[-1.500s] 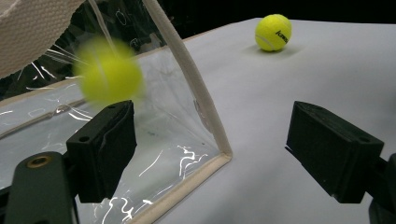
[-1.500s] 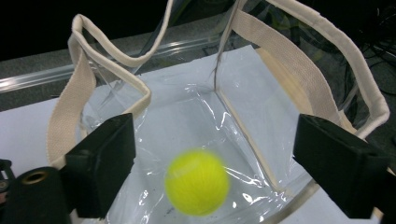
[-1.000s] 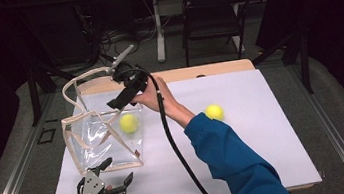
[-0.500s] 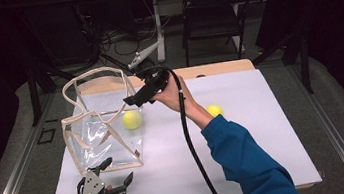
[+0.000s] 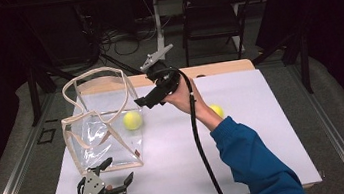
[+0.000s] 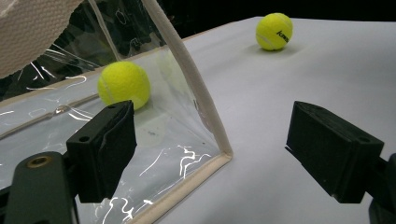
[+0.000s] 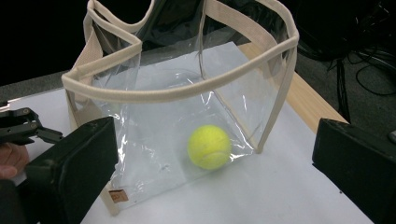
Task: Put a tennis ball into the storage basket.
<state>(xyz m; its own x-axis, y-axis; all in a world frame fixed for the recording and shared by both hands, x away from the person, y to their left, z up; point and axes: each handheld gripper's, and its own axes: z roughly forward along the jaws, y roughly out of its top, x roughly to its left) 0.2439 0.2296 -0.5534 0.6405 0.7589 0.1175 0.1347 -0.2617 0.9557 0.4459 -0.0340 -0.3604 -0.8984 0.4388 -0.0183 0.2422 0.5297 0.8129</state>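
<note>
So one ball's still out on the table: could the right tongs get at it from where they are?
Probably yes: the loose ball lies on bare table just beside the right forearm, nothing around it, and the right tongs are open.

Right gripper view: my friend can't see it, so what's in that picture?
A yellow tennis ball lies inside a clear plastic bag with cream trim, standing open on a white table. The right claw hangs open in front of the bag, one black jaw at each lower corner, holding nothing.

I see a glossy clear-plastic bag (image 7: 154, 140) with woven cloth trim, fuzzy felt tennis balls (image 6: 124, 85), matt white table (image 5: 246, 142).
</note>
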